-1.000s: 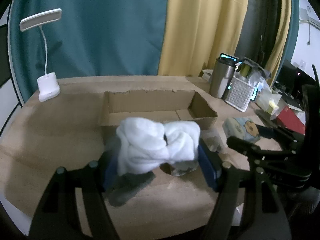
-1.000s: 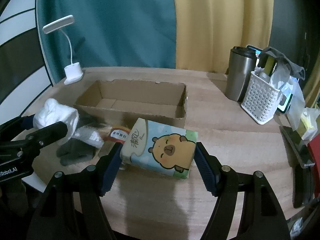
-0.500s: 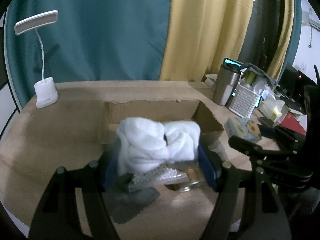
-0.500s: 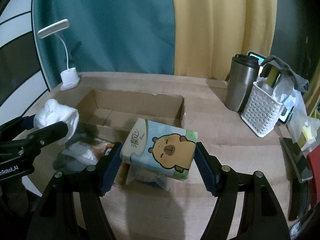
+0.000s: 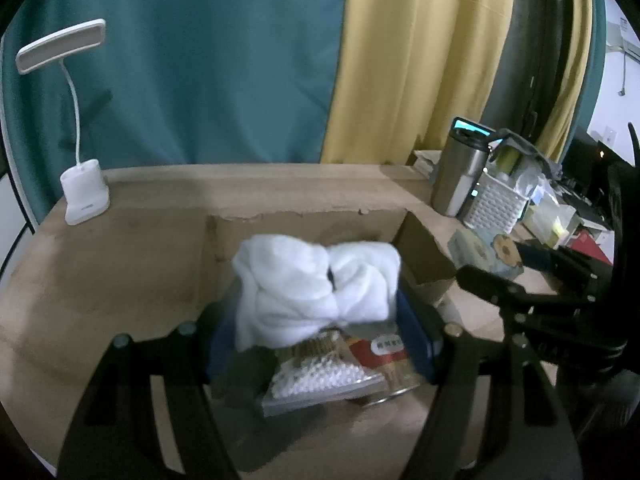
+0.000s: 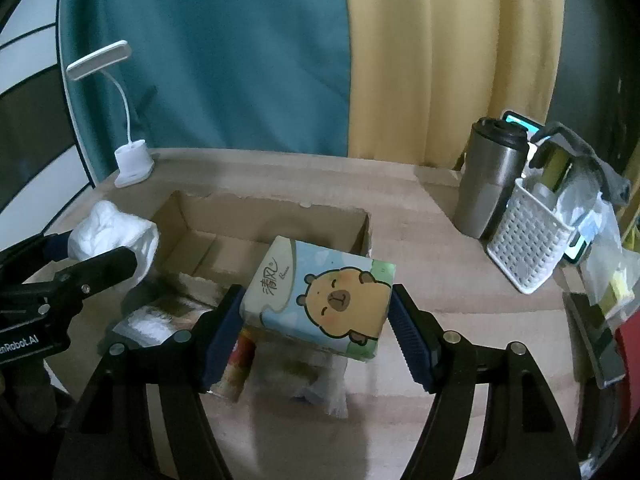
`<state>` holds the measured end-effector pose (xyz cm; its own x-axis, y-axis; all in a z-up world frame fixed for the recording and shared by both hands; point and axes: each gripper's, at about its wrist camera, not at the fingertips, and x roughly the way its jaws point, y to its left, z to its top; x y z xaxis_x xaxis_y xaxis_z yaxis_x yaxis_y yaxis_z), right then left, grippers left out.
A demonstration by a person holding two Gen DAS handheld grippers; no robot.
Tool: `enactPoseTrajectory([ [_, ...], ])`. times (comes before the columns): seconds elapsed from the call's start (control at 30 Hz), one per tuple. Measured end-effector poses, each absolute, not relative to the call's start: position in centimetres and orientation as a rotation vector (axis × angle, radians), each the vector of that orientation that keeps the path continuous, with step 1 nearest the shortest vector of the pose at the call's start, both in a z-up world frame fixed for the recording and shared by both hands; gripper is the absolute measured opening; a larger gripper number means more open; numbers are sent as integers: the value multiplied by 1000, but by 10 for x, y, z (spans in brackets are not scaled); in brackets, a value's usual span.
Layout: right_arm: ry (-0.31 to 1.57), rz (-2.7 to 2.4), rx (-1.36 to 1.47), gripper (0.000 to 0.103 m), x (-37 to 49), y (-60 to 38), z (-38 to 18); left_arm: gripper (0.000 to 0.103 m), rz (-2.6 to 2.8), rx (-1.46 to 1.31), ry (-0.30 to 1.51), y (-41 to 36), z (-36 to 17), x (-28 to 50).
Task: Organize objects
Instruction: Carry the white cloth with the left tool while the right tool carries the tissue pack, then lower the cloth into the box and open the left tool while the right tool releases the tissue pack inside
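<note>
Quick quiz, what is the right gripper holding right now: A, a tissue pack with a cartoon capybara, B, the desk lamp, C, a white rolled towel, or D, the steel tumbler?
A: the right gripper is shut on the tissue pack, its blue fingers pressed against both sides, with the pack lifted in front of the cardboard box.

fluffy white cloth towel [image 5: 316, 288], glossy tissue pack [image 6: 320, 298], matt cardboard box [image 6: 264, 220]

Box [image 6: 224, 216] mid-table; lamp [image 6: 132, 164] behind-left; tumbler [image 6: 486, 184], basket [image 6: 528, 248] right.
</note>
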<state>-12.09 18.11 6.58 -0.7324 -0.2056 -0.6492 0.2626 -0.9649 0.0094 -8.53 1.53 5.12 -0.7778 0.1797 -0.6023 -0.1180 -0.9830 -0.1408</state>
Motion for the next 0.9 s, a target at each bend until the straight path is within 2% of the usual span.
enactPoseTrajectory([
  [0.9,108,-2668,1054,74,-180,177,48,71,2791,-1057,-165,12,34,-149],
])
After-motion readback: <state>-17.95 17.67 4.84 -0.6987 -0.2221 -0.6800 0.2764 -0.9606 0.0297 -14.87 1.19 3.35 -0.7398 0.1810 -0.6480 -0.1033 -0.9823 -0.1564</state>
